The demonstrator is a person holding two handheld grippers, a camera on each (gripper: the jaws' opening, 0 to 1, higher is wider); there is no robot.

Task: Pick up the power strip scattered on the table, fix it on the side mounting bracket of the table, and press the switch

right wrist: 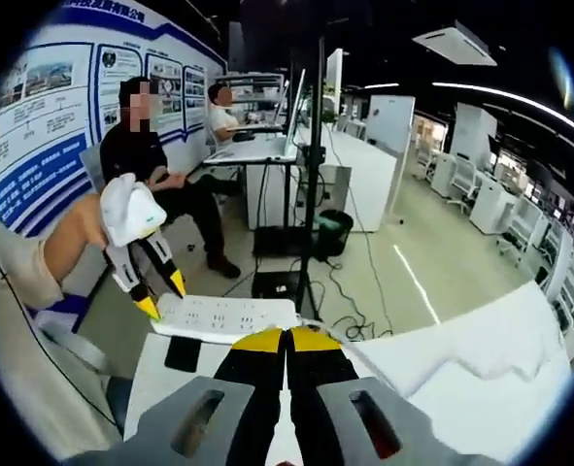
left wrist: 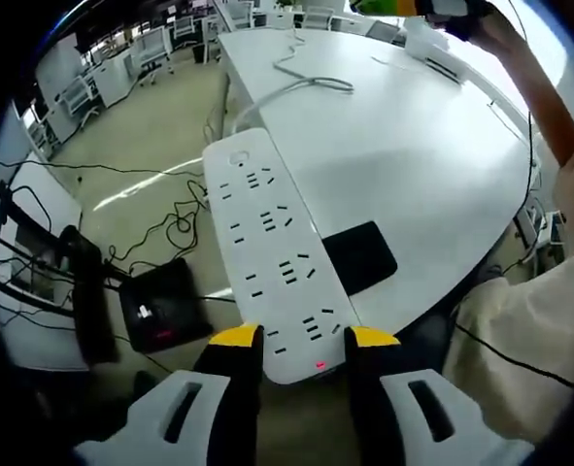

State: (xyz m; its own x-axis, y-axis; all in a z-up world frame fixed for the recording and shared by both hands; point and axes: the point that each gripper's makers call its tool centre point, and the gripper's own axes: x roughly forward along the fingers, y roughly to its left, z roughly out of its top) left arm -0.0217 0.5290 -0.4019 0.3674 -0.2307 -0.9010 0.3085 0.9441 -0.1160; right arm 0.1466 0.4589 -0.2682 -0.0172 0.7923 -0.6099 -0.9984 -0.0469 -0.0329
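Observation:
The white power strip [left wrist: 272, 257] runs up the middle of the left gripper view, a red light [left wrist: 319, 365] glowing at its near end. My left gripper [left wrist: 304, 338] is shut on that end, a yellow-tipped finger on each side. The strip's white cable [left wrist: 311, 83] trails off across the white table [left wrist: 413, 165]. In the right gripper view my right gripper [right wrist: 287, 340] is shut, tips touching with nothing held, over the table [right wrist: 442, 369]. Beyond it, the left gripper [right wrist: 163, 296] holds the power strip [right wrist: 228, 316] at the table's far edge.
A flat black pad [left wrist: 359, 257] lies at the table edge beside the strip. Below on the floor are loose cables [left wrist: 175, 228] and a black box [left wrist: 160, 311]. A person's arm [left wrist: 549, 97] reaches over the table. Two people sit at desks [right wrist: 257, 146]; a black stand [right wrist: 316, 175] rises nearby.

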